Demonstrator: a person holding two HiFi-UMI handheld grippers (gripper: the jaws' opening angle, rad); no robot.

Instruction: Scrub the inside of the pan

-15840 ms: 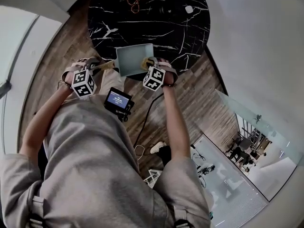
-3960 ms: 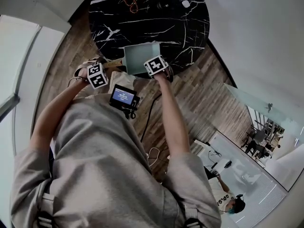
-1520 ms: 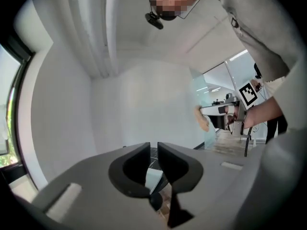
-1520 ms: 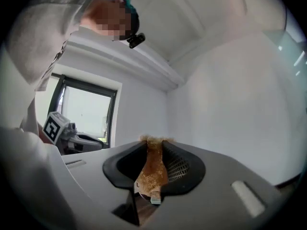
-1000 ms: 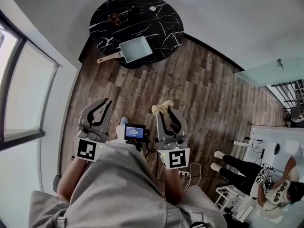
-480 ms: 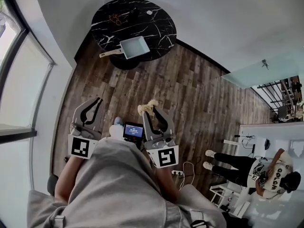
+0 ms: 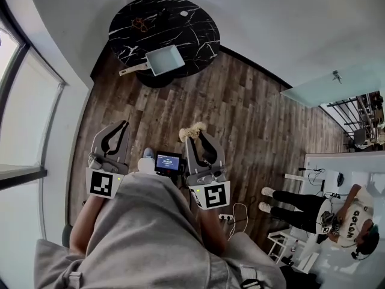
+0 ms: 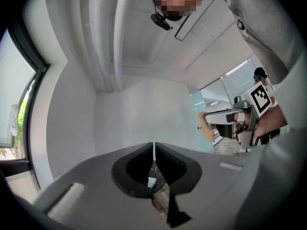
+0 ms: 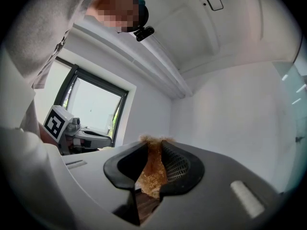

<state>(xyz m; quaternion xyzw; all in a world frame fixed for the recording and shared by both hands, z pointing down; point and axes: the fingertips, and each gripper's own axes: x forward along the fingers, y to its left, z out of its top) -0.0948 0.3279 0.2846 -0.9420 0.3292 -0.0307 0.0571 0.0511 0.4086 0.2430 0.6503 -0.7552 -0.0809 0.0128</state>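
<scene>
A pale square pan [image 7: 163, 60] with a light handle sits on the round black marble table [image 7: 180, 29], far ahead of me. Both grippers are held low by my waist over the wooden floor, well away from it. My left gripper [image 7: 124, 125] [image 8: 153, 145] is closing, its tips nearly together and nothing between them. A tan fibrous scrubber [image 7: 192, 130] [image 9: 152, 169] sticks out past the tips of my right gripper [image 7: 198, 135] [image 9: 154, 143], which is shut on it.
A small screen device [image 7: 168, 161] hangs at my waist between the grippers. A brown tangle [image 7: 141, 23] and a small white thing [image 7: 184, 13] lie on the table. A person [image 7: 313, 209] stands at the right near glass panels. A window wall runs along the left.
I stepped back from the table, so the pan now lies far ahead. Over the last second the left jaws drew together. The right gripper keeps the scrubber.
</scene>
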